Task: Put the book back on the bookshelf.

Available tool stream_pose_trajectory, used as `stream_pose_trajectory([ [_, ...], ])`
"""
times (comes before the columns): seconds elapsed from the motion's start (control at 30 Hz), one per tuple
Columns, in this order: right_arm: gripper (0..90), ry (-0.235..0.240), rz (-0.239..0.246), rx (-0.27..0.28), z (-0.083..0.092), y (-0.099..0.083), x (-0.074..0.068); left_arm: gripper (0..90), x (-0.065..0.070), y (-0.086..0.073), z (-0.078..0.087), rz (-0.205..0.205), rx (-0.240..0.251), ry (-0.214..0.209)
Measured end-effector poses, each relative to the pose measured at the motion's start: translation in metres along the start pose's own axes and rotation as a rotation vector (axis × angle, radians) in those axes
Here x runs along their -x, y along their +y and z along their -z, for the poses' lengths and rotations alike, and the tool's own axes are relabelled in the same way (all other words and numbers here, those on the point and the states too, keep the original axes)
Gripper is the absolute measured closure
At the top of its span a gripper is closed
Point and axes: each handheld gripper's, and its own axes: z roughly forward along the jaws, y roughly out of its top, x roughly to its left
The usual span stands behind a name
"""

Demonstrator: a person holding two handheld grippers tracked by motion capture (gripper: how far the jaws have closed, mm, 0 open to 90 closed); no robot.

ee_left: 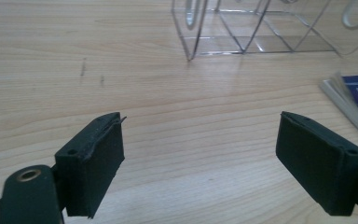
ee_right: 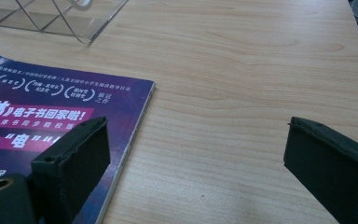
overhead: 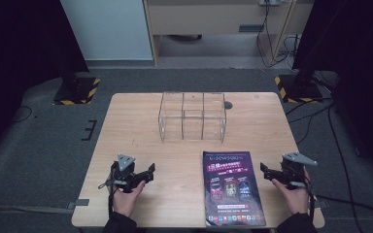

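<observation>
- Nothing is under way yet, by the look of it: the magazine (overhead: pixel 233 188) lies flat on the wooden table (overhead: pixel 126 116), near the person's edge, untouched by either tool.
- The right gripper (overhead: pixel 267 171) sits just beside the magazine's right edge, jaws wide apart with nothing between them; in the right gripper view one jaw hangs over the purple cover (ee_right: pixel 51 107) and the other over bare wood.
- The left gripper (overhead: pixel 148 171) rests well apart from the magazine, out on the table's left side, its jaws also spread and holding nothing.
- The clear acrylic organizer (overhead: pixel 192 116) stands upright farther back, near the middle of the table and apart from the magazine.
- Its dividers split it into compartments, and every compartment I can see through those transparent walls (ee_left: pixel 242 32) is bare: no book, no paper, nothing.
- My read: the whole job is still ahead. The magazine has to be picked up, stood on edge and slid into a slot, and a thin, flat, floppy thing like that will be awkward to lift.
</observation>
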Motion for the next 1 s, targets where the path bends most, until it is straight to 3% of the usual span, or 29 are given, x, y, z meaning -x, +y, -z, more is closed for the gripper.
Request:
stream_pose_trajectory([
  [0.37, 8.1, 0.016, 0.008, 0.020, 0.002, 0.002, -0.005, 15.0, 0.027, 0.002, -0.004, -0.039, 0.017, -0.058],
  [0.77, 8.1, 0.047, 0.021, 0.034, 0.001, 0.011, -0.012, 15.4, 0.044, 0.012, -0.007, -0.040, 0.027, -0.095],
  [1.0, 8.2, 0.066, 0.018, 0.049, 0.002, 0.013, -0.016, 15.7, 0.067, 0.017, -0.014, -0.066, 0.016, -0.134],
])
